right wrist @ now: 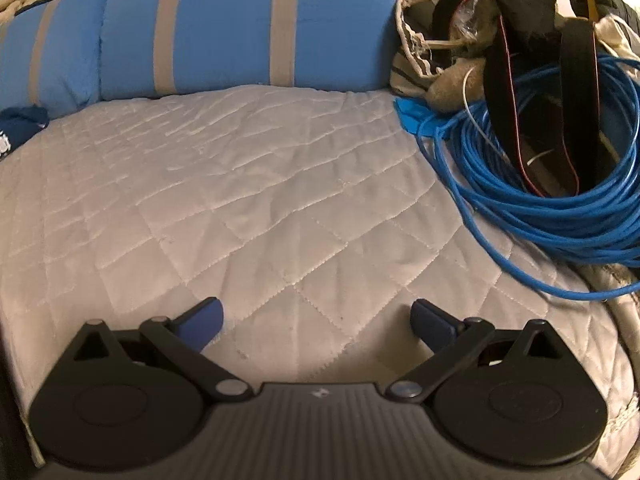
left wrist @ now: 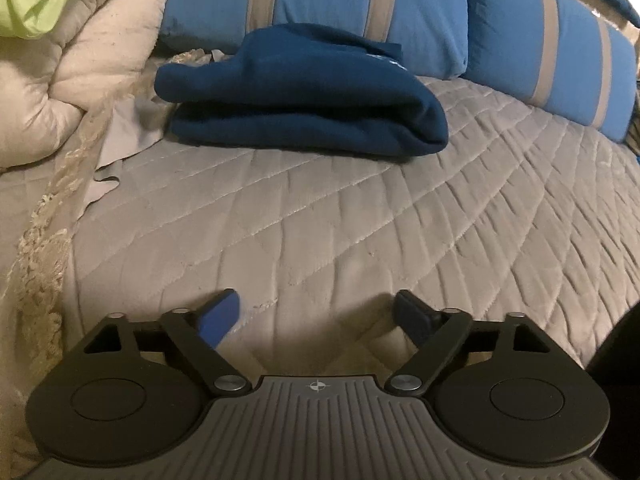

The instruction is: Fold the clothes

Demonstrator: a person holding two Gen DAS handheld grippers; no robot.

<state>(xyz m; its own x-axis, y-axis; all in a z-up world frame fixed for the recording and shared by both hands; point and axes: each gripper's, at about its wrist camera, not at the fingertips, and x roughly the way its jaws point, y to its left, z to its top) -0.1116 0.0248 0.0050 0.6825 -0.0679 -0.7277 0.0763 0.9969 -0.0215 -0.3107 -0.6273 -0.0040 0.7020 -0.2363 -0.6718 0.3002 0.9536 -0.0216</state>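
We can read no words or numbers. A small round crosshair mark (left wrist: 315,385) sits on the left gripper's ribbed body at six o'clock. White print on the navy garment (right wrist: 3,145) at nine o'clock is illegible.

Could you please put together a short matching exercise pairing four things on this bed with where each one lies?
Things:
1. navy garment
2. blue cable
3. striped pillows
4. cream comforter

Places:
A. coiled at the right edge of the quilt
B. bunched up at the left side of the bed
C. folded on the quilt, just before the pillows
D. lined up along the far end of the bed

Pairs: 1-C, 2-A, 3-D, 4-B
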